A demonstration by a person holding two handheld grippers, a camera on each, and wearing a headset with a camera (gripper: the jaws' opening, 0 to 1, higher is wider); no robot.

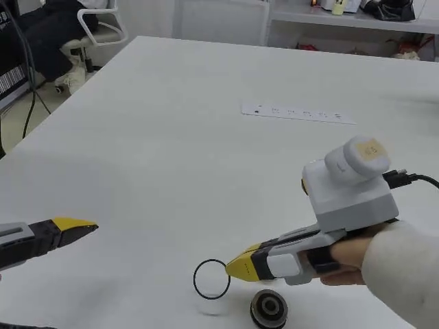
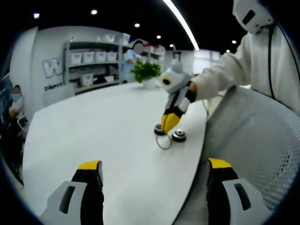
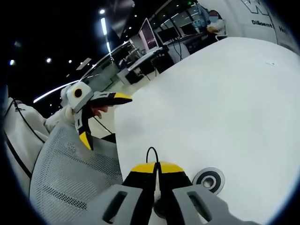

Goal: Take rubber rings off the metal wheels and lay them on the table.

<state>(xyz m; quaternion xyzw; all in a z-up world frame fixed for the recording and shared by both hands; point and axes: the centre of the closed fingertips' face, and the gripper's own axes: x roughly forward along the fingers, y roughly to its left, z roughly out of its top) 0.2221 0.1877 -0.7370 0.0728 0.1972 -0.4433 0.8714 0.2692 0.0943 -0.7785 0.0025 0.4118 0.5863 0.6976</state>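
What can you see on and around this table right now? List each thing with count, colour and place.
table: one, white, under everything
rubber ring: one, black, near the front edge
metal wheels: two, dark, beside the ring
power strip: one, white, far side of the table
mesh chair: one, white, at the table edge
plant: one, green, far end of the table
left gripper: yellow-tipped, open, front left, touching nothing
right gripper: yellow-tipped, shut on the rubber ring
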